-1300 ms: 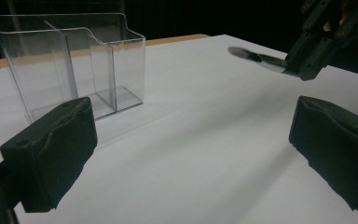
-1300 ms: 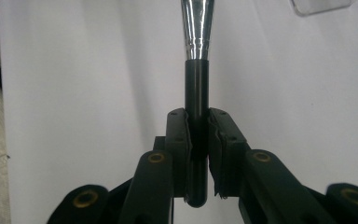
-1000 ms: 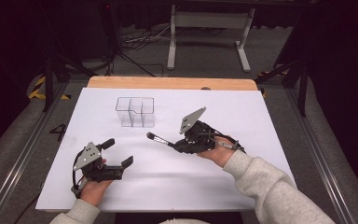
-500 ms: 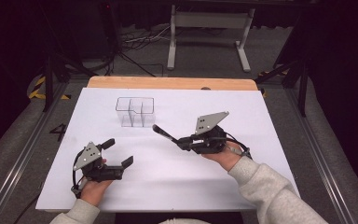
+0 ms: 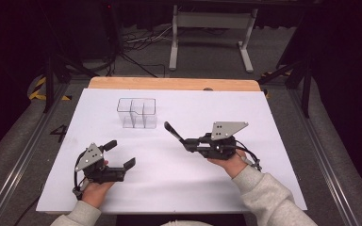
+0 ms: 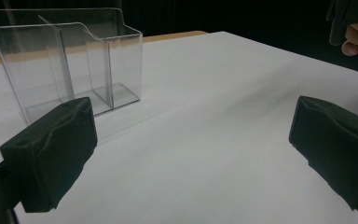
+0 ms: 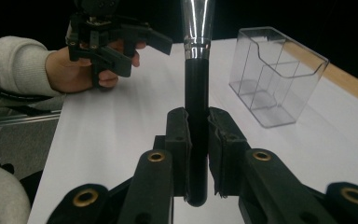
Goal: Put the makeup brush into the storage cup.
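My right gripper (image 5: 189, 142) is shut on the black handle of a brush-like tool (image 5: 173, 132) with a silver ferrule. The tool points up and left toward a clear plastic organiser (image 5: 136, 113) with several compartments, which stands apart from it at the back left of the white table top (image 5: 273, 122). In the right gripper view the pads clamp the tool's handle (image 7: 196, 93), and the organiser (image 7: 275, 74) is ahead on the right. My left gripper (image 5: 119, 154) rests open near the front left with nothing between its pads (image 6: 56, 154); the organiser (image 6: 70, 65) stands ahead of it.
A wooden table edge (image 5: 169, 84) runs behind the white sheet. Beyond it stand a metal frame stand (image 5: 212, 28) and cables on the floor. Metal rails (image 5: 19, 155) flank the table. The left gripper (image 7: 140, 53) shows at the upper left of the right gripper view.
The right gripper has moved to the right and slightly down with the tool still in it, and its grey top plate now lies flatter. The left gripper has stayed put.
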The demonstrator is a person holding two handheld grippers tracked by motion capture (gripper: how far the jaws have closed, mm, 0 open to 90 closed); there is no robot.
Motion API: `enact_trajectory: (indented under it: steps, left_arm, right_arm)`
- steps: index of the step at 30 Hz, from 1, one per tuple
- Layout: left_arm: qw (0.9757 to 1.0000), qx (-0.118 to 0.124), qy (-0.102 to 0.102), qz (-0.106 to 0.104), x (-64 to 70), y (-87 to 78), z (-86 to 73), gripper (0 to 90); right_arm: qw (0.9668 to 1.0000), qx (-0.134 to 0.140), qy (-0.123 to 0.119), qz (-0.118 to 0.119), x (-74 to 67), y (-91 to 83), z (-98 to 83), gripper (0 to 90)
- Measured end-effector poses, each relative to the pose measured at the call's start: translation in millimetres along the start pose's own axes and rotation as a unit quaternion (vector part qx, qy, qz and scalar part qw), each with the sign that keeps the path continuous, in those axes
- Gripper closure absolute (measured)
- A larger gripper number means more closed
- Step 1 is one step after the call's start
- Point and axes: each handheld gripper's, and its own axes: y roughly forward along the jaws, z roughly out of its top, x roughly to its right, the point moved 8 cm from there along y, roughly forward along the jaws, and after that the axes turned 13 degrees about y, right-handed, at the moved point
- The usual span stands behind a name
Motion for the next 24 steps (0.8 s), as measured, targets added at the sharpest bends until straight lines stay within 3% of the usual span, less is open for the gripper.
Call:
enact_trajectory:
  steps: [7,14,24]
  left_arm:
    - [1.0000,-0.001,0.001,-0.003,0.3,0.4,0.3,1.6]
    - [0.9999,0.007,-0.006,-0.010,0.8,-0.2,3.2,1.5]
    - [0.9996,0.011,0.012,-0.025,4.6,0.9,9.5,1.5]
  right_arm:
    - [0.9993,0.037,0.005,0.000,2.6,-2.8,-6.0,79.3]
    - [0.9963,0.084,0.015,0.002,4.0,-4.3,-8.7,79.3]
    - [0.9922,0.123,0.020,0.000,8.5,-4.0,-11.7,79.3]
